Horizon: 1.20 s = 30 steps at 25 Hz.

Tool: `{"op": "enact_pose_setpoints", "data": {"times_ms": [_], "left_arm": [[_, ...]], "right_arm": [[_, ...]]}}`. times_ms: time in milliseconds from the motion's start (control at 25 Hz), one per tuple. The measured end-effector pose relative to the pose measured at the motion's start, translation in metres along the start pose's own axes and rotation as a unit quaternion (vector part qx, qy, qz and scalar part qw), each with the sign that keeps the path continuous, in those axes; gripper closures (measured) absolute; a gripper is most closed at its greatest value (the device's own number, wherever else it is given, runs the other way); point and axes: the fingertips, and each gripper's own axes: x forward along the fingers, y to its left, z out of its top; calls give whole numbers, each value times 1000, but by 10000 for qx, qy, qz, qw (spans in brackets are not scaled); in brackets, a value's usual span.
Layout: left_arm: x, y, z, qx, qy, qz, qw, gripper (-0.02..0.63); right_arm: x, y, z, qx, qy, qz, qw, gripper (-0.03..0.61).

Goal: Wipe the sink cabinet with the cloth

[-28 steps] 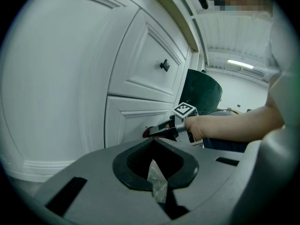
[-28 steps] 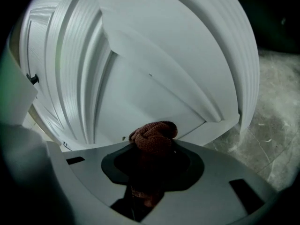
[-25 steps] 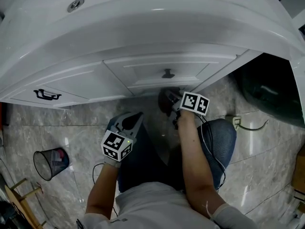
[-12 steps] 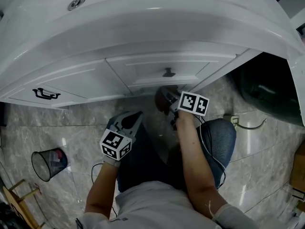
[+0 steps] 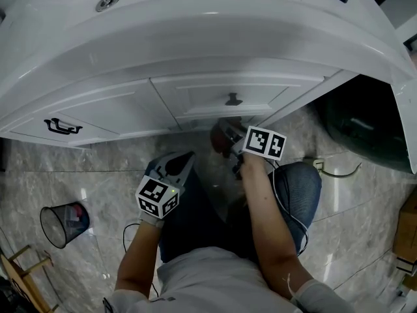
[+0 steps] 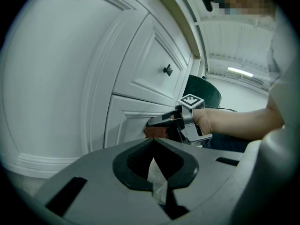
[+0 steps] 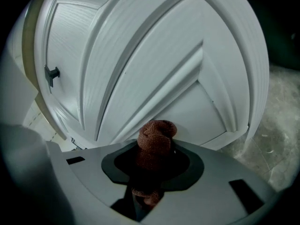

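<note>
Mid-wipe, the right claw (image 7: pixel 152 165) clamps the brown cloth (image 7: pixel 155 136) against the sink cabinet (image 7: pixel 140 69) door's lower edge, the left claw (image 6: pixel 157 170) closed and empty; next probably needs a pressed sideways sweep.

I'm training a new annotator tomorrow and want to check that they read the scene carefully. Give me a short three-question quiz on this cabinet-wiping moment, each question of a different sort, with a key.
1. True or false: the right gripper is shut on the cloth.
2. Fill in: the waste bin stands on the floor at the person's ____ side.
3. The cloth is held against: A the waste bin; B the cabinet door; C the floor.

Key: 1 true; 2 left; 3 B.
</note>
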Motion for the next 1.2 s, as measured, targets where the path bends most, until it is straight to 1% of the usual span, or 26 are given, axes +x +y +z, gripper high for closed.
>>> {"op": "enact_pose_setpoints", "data": {"times_ms": [80,160,320,400,600,840,920,1000,1080,1200], "left_arm": [[0,0,0,-10,-15,-2,10000,603],[-1,0,0,-37,-35,-3,10000,603],[-2,1,1,-41,-55,4,10000,603],[-3,1,1,-13,-43,13,10000,603],[-7,6,1,-62,-59,76,9999,603],[-6,5,-1,-14,-13,107,9999,603],[-5,5,0,10,-11,108,9999,603],[-4,4,0,48,2,111,9999,603],[-3,2,0,88,15,111,9999,603],[-4,2,1,152,6,173,9997,603]], "right_arm": [[-2,3,0,-27,-20,-25,10000,453],[-3,8,0,62,-35,57,10000,453],[4,31,-12,327,42,565,9979,453],[11,37,-19,360,39,699,9969,453],[20,20,-19,467,-179,572,9971,451],[30,2,-26,571,-290,734,9952,449],[32,-3,-29,324,-161,605,9975,449],[35,-12,-37,-150,144,248,9995,449],[36,-22,-46,-482,399,-48,9980,449],[35,-19,-56,-770,714,-107,9944,449]]}}
